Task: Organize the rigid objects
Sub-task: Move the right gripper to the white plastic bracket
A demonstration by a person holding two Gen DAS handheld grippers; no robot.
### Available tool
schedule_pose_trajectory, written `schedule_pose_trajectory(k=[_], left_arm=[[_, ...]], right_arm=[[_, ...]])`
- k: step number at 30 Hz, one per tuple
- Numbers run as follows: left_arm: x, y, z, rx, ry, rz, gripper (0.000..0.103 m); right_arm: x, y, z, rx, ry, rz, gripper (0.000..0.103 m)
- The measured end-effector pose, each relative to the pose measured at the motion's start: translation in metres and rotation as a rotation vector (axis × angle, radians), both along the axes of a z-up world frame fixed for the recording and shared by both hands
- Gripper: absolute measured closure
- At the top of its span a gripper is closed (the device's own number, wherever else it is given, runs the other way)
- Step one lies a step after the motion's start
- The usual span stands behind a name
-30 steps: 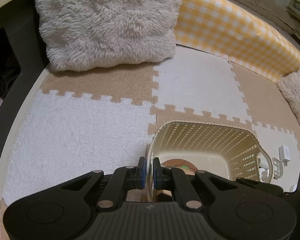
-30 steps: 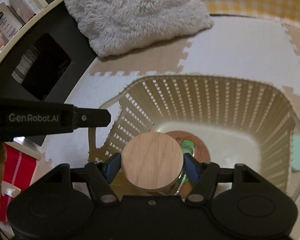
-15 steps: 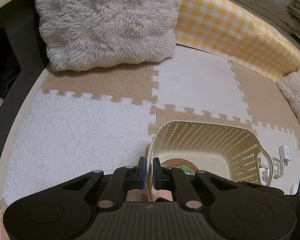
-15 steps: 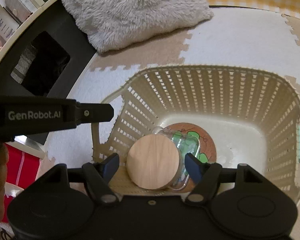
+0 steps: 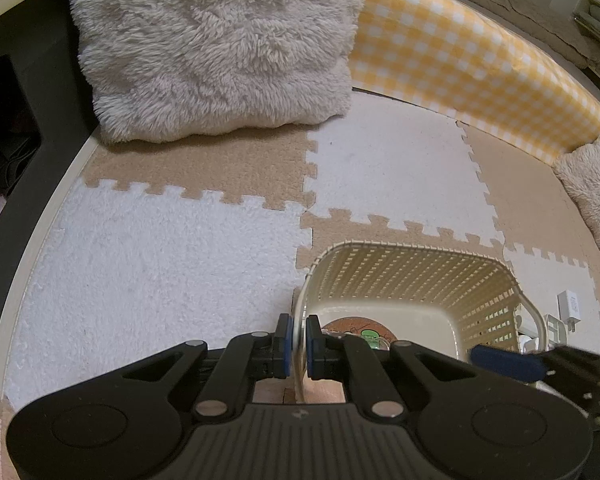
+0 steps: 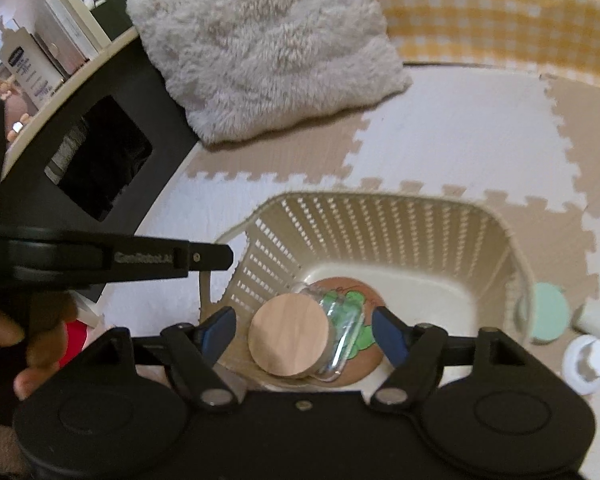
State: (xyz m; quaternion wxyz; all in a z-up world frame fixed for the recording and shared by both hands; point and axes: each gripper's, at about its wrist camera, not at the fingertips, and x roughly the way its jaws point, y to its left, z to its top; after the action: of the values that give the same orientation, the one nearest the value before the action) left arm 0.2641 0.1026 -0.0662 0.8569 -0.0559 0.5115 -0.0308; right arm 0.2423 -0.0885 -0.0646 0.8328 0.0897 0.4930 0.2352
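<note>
A cream slatted basket (image 5: 412,276) stands on the foam floor mat. My left gripper (image 5: 299,340) is shut on the basket's near left rim, which runs between its blue pads. In the right wrist view, a glass jar with a round wooden lid (image 6: 288,336) lies inside the basket (image 6: 380,224), on a brown round coaster with a green print (image 6: 360,340). My right gripper (image 6: 304,330) hangs above the jar. Its jaws are opening, and both pads stand well apart from the lid. One blue right fingertip (image 5: 504,362) shows in the left wrist view.
A fluffy grey cushion (image 5: 216,48) and a yellow checked bolster (image 5: 460,56) lie behind the basket. A black shelf unit (image 6: 100,168) stands to the left. Right of the basket lie a mint-green disc (image 6: 548,314), a white knob (image 6: 588,360) and a white charger (image 5: 568,306).
My right gripper has let go of the wooden-lidded jar, widened its jaws and risen. The jar now lies in the basket. The left gripper has not moved.
</note>
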Motion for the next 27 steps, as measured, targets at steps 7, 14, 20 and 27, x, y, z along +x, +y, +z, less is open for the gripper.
schedule_pose_trajectory(k=[7, 14, 20, 27], left_arm=[[0.0, 0.0, 0.0, 0.001, 0.0, -0.001, 0.096], [0.0, 0.0, 0.0, 0.003, 0.0, -0.003, 0.096], [0.0, 0.0, 0.001, 0.003, 0.0, -0.002, 0.096], [0.0, 0.0, 0.0, 0.004, 0.001, -0.003, 0.096]], right_arm=[[-0.01, -0.027, 0.034, -0.009, -0.096, -0.024, 0.01], [-0.016, -0.062, 0.063, -0.068, -0.2, -0.068, 0.001], [-0.012, -0.105, 0.066, -0.143, -0.242, -0.192, 0.0], [-0.003, -0.16, 0.041, -0.193, -0.182, -0.384, 0.0]])
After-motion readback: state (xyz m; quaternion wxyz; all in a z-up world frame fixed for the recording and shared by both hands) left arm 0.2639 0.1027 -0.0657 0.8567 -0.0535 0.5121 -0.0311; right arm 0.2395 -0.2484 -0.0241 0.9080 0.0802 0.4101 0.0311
